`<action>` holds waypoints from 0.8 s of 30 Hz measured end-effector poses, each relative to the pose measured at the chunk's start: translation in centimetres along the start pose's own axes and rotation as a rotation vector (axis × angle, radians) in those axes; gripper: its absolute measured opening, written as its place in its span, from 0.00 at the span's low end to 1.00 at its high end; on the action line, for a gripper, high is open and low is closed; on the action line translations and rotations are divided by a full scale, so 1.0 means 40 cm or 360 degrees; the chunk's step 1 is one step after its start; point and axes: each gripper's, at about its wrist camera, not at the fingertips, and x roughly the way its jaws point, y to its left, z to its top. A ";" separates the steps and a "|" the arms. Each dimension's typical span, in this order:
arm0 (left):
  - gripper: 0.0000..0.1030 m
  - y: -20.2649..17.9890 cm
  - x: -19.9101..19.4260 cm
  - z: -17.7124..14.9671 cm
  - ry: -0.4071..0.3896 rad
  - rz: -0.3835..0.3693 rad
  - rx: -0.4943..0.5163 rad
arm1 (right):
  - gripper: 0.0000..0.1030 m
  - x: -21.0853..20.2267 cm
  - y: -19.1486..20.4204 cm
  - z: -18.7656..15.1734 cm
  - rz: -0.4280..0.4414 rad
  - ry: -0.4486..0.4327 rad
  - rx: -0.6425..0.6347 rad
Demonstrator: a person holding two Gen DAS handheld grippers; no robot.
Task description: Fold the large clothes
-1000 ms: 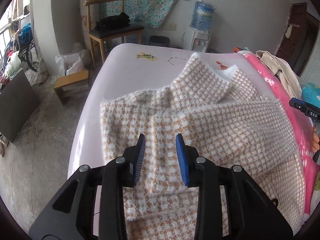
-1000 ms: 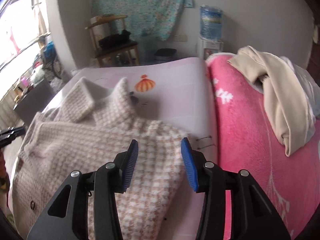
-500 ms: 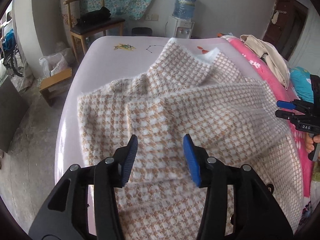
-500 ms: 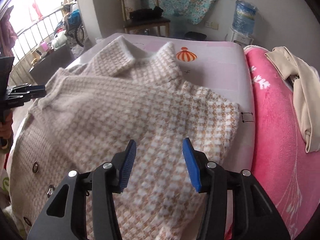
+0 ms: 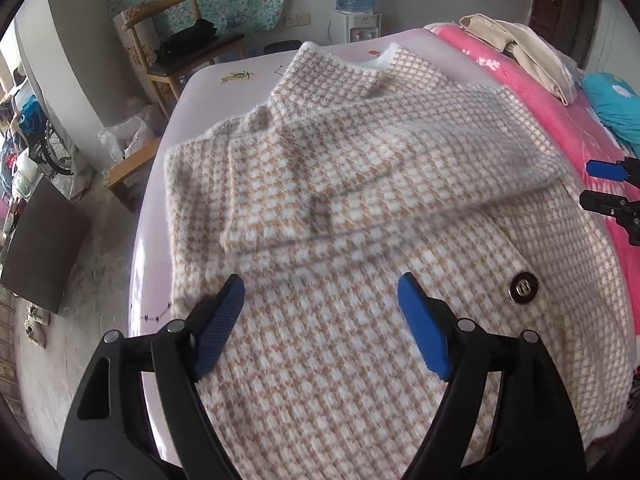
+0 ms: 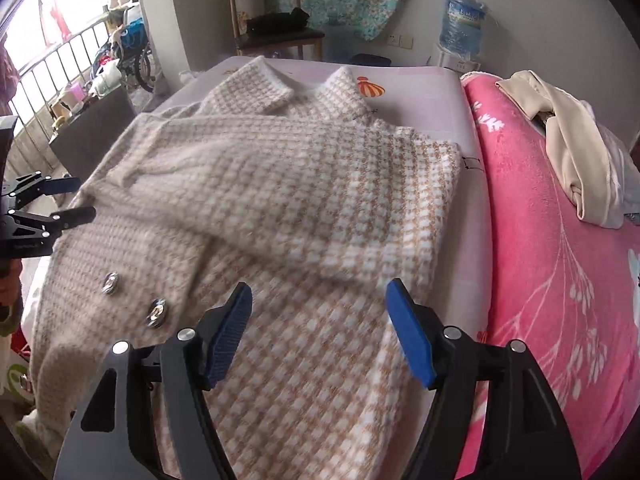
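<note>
Blue ribbed pads line my jaws, and both pairs have just been opening. On the left gripper (image 5: pixel 320 320) they stand wide apart with nothing pinched, only cloth lying below the gap. The right gripper (image 6: pixel 318 330) is the same: spread, empty, hovering over the lower right part of the garment.

Beneath both lies the coat (image 5: pixel 360 208), a fuzzy houndstooth knit in tan and white, spread front-up on the bed (image 6: pixel 420 92) with its collar at the far end. Both sleeves are already folded across the chest, one over the other.

I judge it thick, soft and fairly heavy for clothing. It should drape and sag rather than hold a crease, and the brushed nap should grip the pads well. The metal buttons (image 6: pixel 154 312) are hard lumps to avoid pinching. The hem corners nearest me look like the best places to take hold, one per gripper, so the lower half lifts evenly.

No brand or label shows on the coat. Small printed drawings mark the pale sheet, but I can read no writing.
</note>
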 end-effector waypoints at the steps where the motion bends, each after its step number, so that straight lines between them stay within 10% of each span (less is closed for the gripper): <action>1: 0.78 -0.015 -0.012 -0.025 0.0022 -0.0005 0.0012 | 0.68 -0.018 0.016 -0.017 0.0019 0.0001 0.0006; 12: 0.89 -0.111 0.005 -0.243 0.0163 0.0074 -0.0172 | 0.86 -0.005 0.164 -0.258 -0.0039 0.0172 0.0103; 24: 0.93 -0.091 0.005 -0.264 0.0095 0.0035 -0.0263 | 0.94 0.011 0.174 -0.310 -0.0177 0.0158 0.0206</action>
